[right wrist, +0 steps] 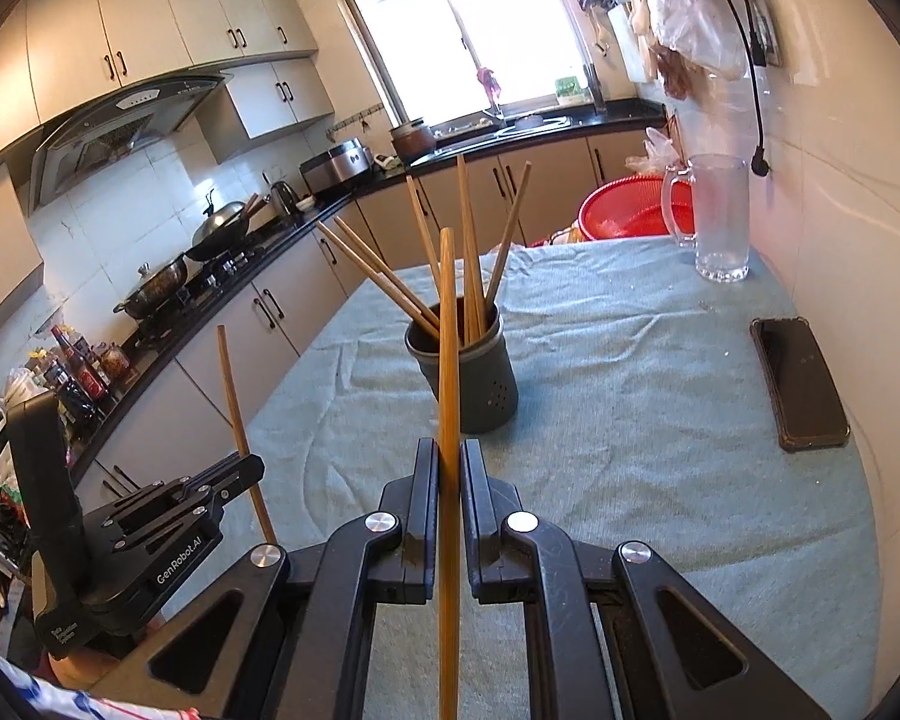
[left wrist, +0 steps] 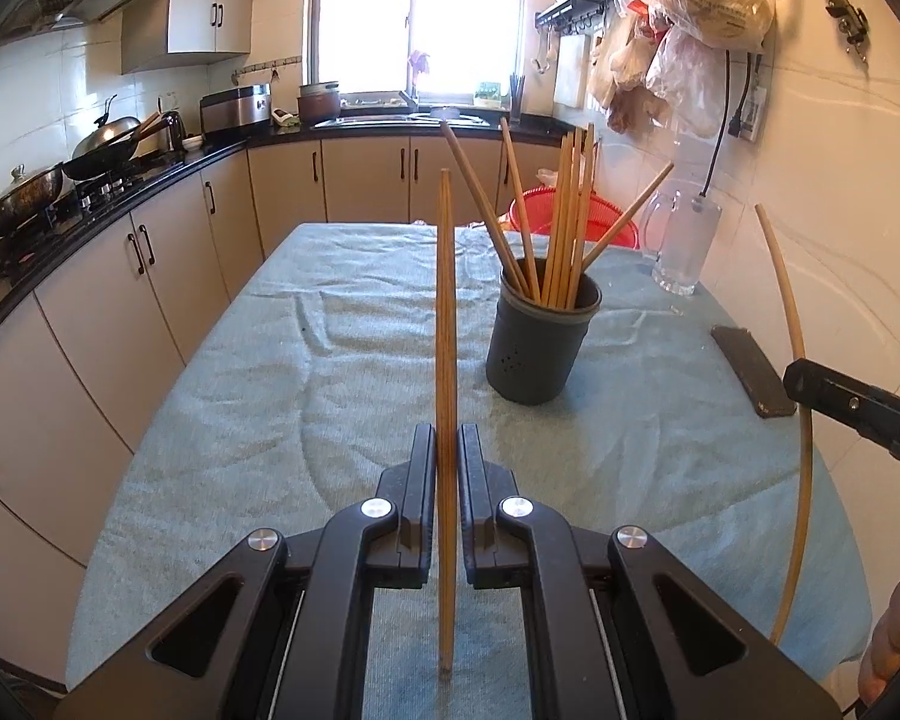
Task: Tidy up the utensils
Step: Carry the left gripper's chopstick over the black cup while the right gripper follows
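Note:
A dark grey holder (left wrist: 537, 339) (right wrist: 468, 363) stands on the teal cloth and has several wooden chopsticks leaning in it. My left gripper (left wrist: 448, 450) is shut on one upright wooden chopstick (left wrist: 446, 324), short of the holder and to its left. My right gripper (right wrist: 450, 462) is shut on another upright chopstick (right wrist: 448, 348), just in front of the holder. In the left wrist view the right gripper's finger (left wrist: 852, 402) and its chopstick (left wrist: 795, 420) show at the right edge. The right wrist view shows the left gripper (right wrist: 234, 480) and its chopstick (right wrist: 237, 420) at lower left.
A black phone (right wrist: 801, 381) (left wrist: 750, 369) lies on the cloth near the right wall. A glass mug (right wrist: 717, 216) (left wrist: 687, 240) and a red basket (right wrist: 630, 207) stand at the far end. A table covered by the teal cloth (left wrist: 270, 420) fills the foreground; kitchen counters with pans run along the left.

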`<state>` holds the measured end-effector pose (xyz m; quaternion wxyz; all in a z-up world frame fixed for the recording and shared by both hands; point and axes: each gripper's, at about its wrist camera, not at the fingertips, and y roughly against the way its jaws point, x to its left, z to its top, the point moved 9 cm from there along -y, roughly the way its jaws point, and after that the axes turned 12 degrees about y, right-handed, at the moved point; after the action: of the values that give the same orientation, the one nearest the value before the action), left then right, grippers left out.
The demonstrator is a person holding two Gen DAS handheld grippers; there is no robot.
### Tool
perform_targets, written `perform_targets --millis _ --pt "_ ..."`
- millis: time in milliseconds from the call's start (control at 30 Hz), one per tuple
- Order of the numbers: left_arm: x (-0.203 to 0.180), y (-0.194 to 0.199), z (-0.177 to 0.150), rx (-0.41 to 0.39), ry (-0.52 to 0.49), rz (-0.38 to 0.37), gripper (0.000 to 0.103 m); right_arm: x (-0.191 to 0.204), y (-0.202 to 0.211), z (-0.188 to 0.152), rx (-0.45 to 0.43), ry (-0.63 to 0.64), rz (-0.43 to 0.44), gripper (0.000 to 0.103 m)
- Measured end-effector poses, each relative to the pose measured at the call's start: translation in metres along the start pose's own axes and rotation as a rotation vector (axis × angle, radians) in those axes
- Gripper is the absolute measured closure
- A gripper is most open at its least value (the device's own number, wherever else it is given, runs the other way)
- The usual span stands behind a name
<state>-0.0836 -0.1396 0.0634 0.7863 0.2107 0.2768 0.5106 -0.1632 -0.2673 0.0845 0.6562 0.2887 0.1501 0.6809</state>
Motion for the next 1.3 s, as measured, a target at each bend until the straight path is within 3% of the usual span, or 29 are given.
perform_targets --millis 800,1300 --pt "-0.008 0.018 0.031 -0.096 -0.010 -0.038 0.097 0.005 0.007 0.022 -0.052 0.013 -0.015 0.096" --pt "-0.004 0.021 0.056 -0.116 0.011 -0.048 0.096 0.004 0.004 0.043 -0.093 0.015 -0.011 0.096"
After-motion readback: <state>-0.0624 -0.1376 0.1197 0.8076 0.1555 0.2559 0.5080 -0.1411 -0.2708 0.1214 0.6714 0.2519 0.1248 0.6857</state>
